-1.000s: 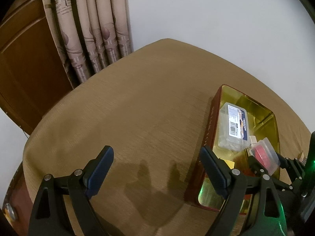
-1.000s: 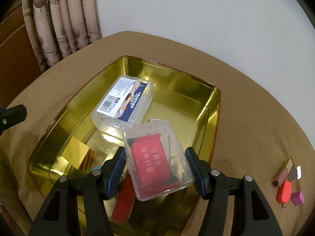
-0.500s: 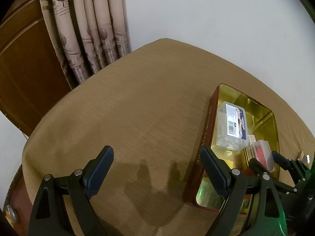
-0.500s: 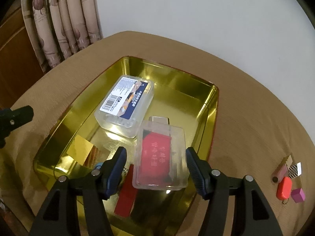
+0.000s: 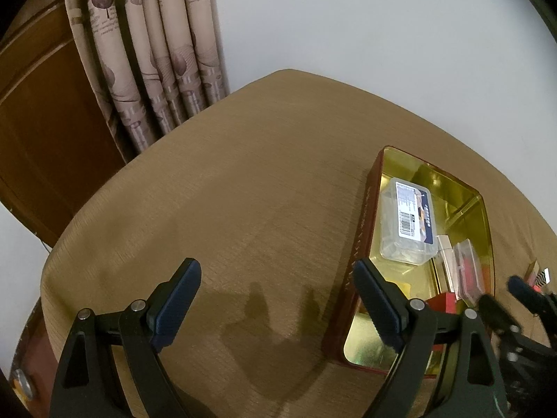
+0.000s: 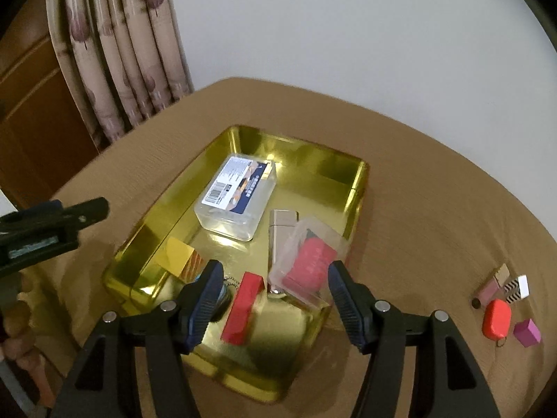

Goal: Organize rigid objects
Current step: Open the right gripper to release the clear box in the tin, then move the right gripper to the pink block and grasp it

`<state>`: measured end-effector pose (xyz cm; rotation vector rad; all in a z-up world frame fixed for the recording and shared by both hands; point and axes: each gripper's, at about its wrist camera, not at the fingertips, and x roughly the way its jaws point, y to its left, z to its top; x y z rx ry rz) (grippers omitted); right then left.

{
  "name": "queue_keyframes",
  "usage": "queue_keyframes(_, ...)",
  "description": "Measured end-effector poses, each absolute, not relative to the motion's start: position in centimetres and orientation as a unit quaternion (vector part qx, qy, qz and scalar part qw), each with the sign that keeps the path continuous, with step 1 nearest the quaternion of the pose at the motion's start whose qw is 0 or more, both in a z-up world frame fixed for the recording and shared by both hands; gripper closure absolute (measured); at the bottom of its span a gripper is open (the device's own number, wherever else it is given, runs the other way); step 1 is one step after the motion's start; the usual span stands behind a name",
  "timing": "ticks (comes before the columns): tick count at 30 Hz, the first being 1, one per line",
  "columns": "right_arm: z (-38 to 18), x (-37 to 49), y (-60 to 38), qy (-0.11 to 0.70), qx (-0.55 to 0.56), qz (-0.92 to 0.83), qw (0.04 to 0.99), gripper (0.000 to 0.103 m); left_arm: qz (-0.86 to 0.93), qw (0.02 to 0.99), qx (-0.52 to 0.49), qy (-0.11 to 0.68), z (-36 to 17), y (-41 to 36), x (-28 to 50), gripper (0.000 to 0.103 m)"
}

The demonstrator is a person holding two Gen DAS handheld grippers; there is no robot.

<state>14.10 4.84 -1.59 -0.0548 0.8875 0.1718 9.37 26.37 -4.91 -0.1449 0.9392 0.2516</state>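
Note:
A gold tin tray (image 6: 358,181) holds a clear box with a blue label (image 6: 236,195), a silver lighter-like piece (image 6: 282,223), a red block (image 6: 243,306) and a gold block (image 6: 177,254). A clear case with a red insert (image 6: 310,261) lies in the tray, tilted against the silver piece. My right gripper (image 6: 273,273) hovers open above the tray's near end, its pads apart from the case. Left of the tray (image 5: 362,223), my left gripper (image 5: 275,269) stands open over the bare cloth with nothing between its fingers.
On the tan cloth right of the tray lie a pink cylinder (image 6: 489,289), a striped block (image 6: 517,287), a red-orange tag (image 6: 497,317) and a magenta cube (image 6: 527,331). Curtains (image 5: 149,52) and a wooden door (image 5: 38,132) stand behind the table's far left edge.
The clear case with the red insert has gone down into the tray and stays there. My right gripper has let it go and drawn back and up. The left gripper has not moved.

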Motion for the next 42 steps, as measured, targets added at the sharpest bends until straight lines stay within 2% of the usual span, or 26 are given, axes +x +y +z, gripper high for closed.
queue_keyframes(5,-1.0,12.1,-0.1,0.415,-0.021,0.044,0.909,0.039,0.119,0.881,-0.064,0.453,-5.0,26.0,9.4,0.016)
queue_keyframes(20,-2.8,7.5,-24.3,0.430,-0.018,-0.090,0.898,0.039,0.096,0.886,-0.024,0.453,-5.2,24.0,9.1,0.015)
queue_keyframes(37,-7.7,11.1,-26.4,0.462,-0.092,0.034,0.882,0.039,0.037,0.887,-0.003,0.461,-5.0,20.5,8.5,0.014)
queue_keyframes(38,-7.8,10.9,-26.5,0.458,-0.087,0.036,0.884,0.046,0.035,0.887,0.001,0.461,-4.8,20.1,8.4,0.014)
queue_keyframes(39,-8.1,11.0,-26.2,0.456,-0.079,0.039,0.886,0.060,0.033,0.888,0.005,0.459,-4.7,19.7,8.4,0.014)
queue_keyframes(40,-8.3,11.0,-26.2,0.455,-0.071,0.042,0.887,0.066,0.029,0.888,0.010,0.459,-4.5,19.1,8.4,0.014)
queue_keyframes(41,-8.6,11.0,-26.2,0.455,-0.062,0.044,0.887,0.079,0.023,0.889,0.017,0.458,-4.3,18.3,8.4,0.014)
queue_keyframes(42,-8.9,11.0,-26.2,0.457,-0.054,0.045,0.887,0.086,0.018,0.889,0.021,0.456,-4.1,17.6,8.4,0.014)
